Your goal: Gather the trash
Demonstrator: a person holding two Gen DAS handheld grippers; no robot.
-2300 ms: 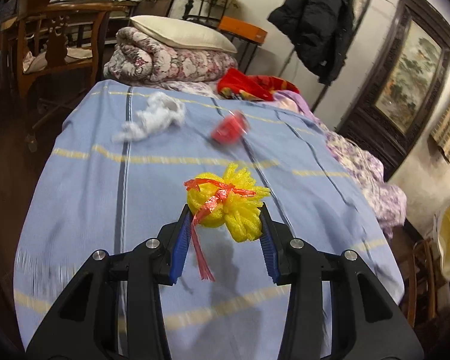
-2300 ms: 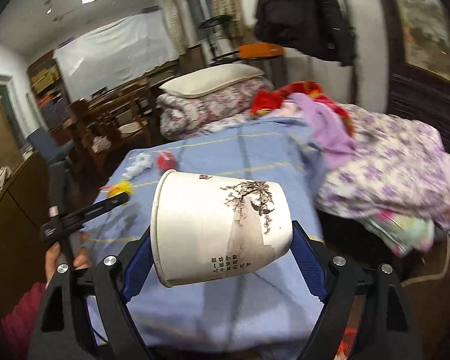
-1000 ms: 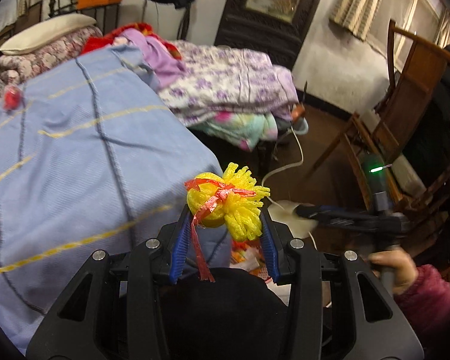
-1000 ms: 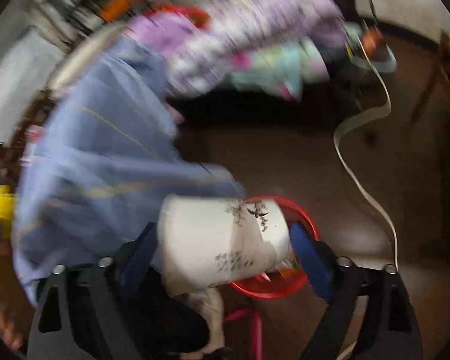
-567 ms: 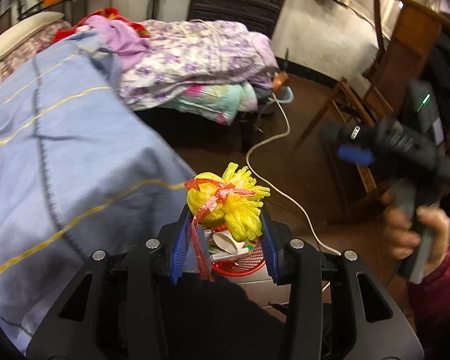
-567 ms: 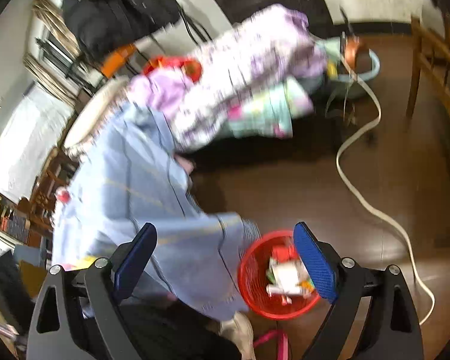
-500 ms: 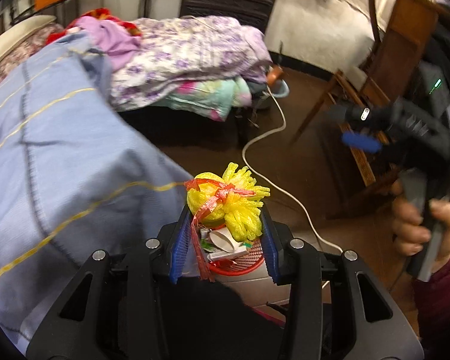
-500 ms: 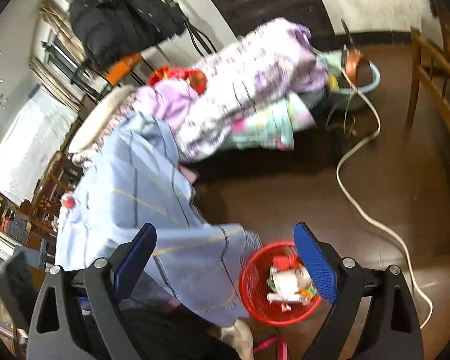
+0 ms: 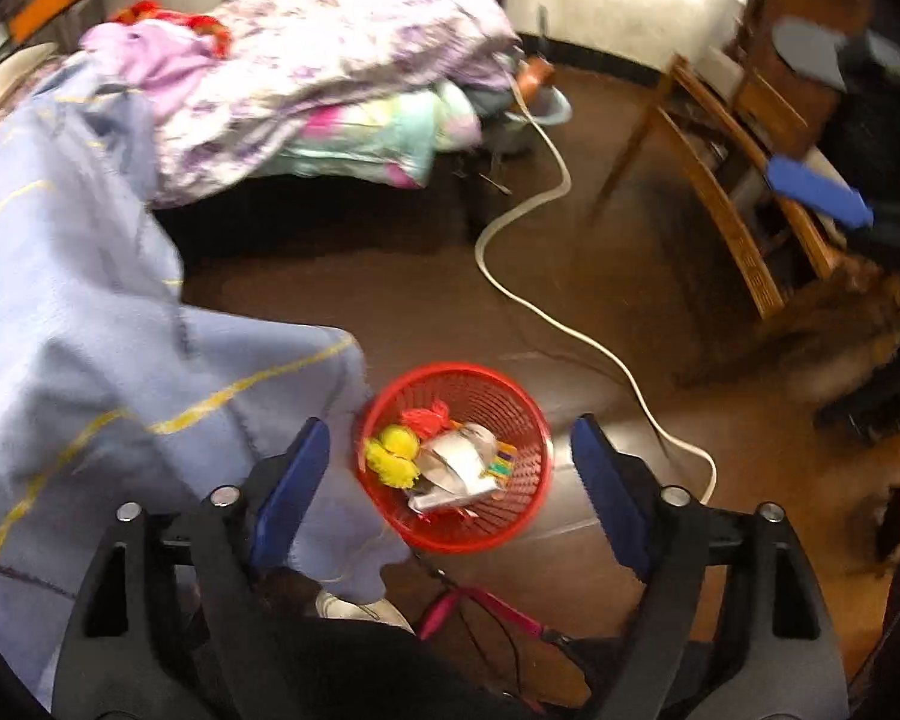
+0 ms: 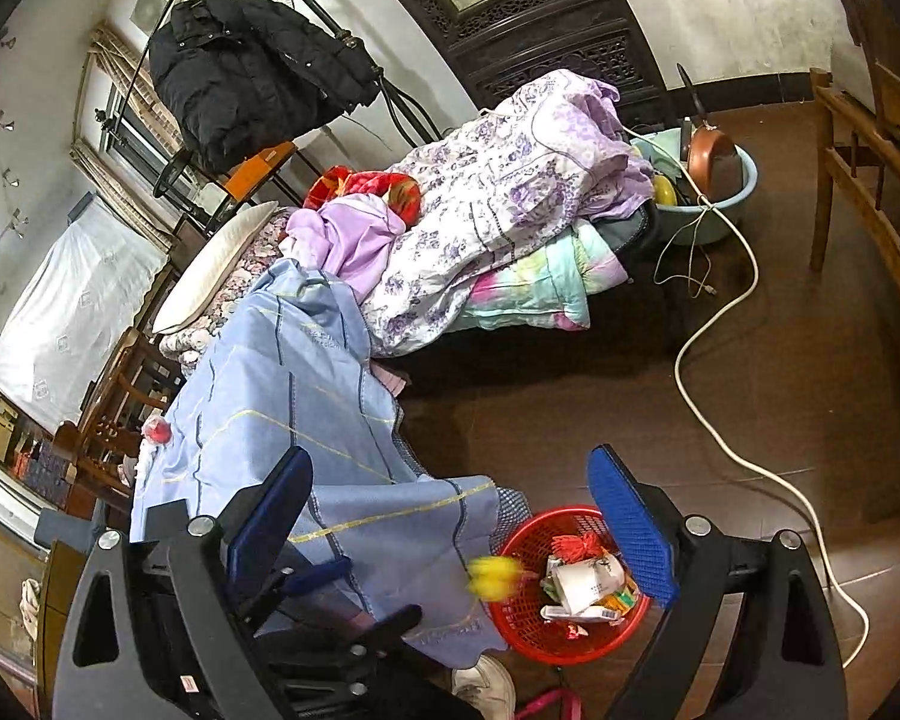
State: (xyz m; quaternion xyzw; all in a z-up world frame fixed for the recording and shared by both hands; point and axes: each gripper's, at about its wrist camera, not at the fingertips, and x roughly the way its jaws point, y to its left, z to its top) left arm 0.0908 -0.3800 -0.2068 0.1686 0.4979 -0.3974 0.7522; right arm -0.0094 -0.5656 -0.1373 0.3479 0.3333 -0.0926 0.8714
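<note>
My left hand-held gripper (image 9: 450, 480) is opening wide, nothing between its jaws. The yellow net ball (image 9: 395, 455) lies at 9 o'clock in the red basket (image 9: 525, 420). My right hand-held gripper (image 10: 450, 525) is wide too, holding nothing.

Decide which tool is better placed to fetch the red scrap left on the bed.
Probably right. The right tool is open, empty, and faces the red scrap on the bed. The left tool, opening, aims at the basket.

I'm reading almost nothing here. Paper cup (image 10: 585, 585) in red basket (image 10: 528, 630) is carrying small dark print, too tiny to make out. Blue sheet (image 10: 306, 396) is showing faint pale lettering near fold, illegible. I'm finding no other labels or numbers.
</note>
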